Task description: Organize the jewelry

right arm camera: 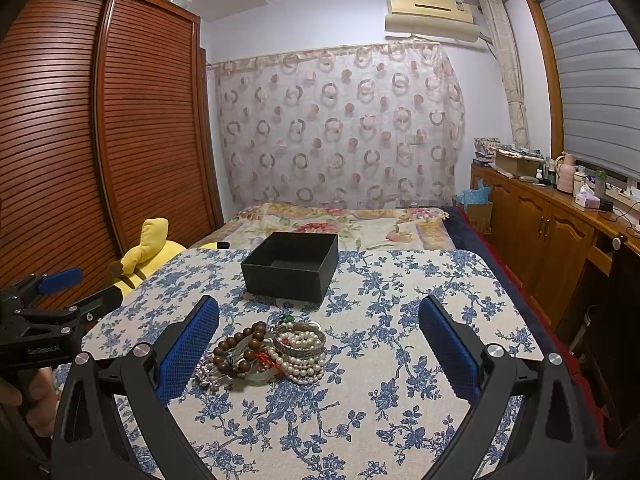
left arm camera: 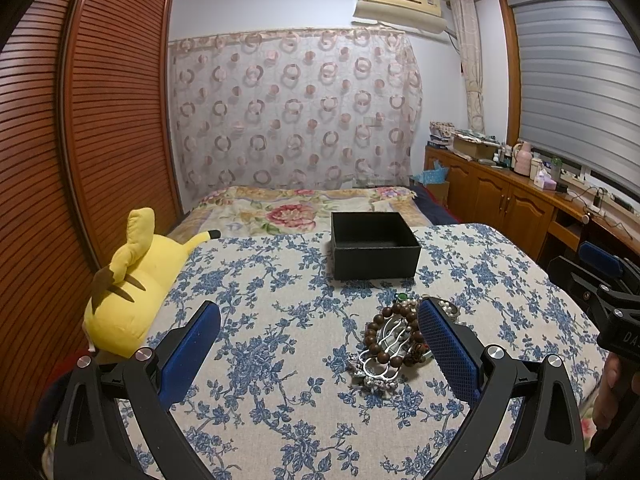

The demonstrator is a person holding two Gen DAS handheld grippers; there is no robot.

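**A:** What's the room like from where you sit?

**B:** A bedroom. I'm working over a table covered in a blue-flowered cloth, with a bed beyond it, a slatted wooden wardrobe on the left and a patterned curtain on the far wall. A yellow plush toy lies at the left edge of the table.

**A:** And the jewelry?

**B:** All in one heap, near the middle of the cloth. An open black box stands just beyond it, and from my cameras it looks empty.

**A:** Your grippers?

**B:** Both spread wide, holding nothing. My left gripper hangs near the heap, its right finger in front of the heap's right side. My right gripper is also near, the heap lying toward its left finger.

**A:** How will the pieces handle?

**B:** I judge them all light. The brown bead bracelet and the pearl strands are limp and will sag and swing; round beads may roll off the pads. The silvery openwork piece looks stiff, so it should lift cleanly.

**A:** Where would you pinch?

**B:** Across a single loop of beads at the heap's outer edge, lifting slowly. The pieces overlap, so one could drag a neighbour, and a snagged strand might break.
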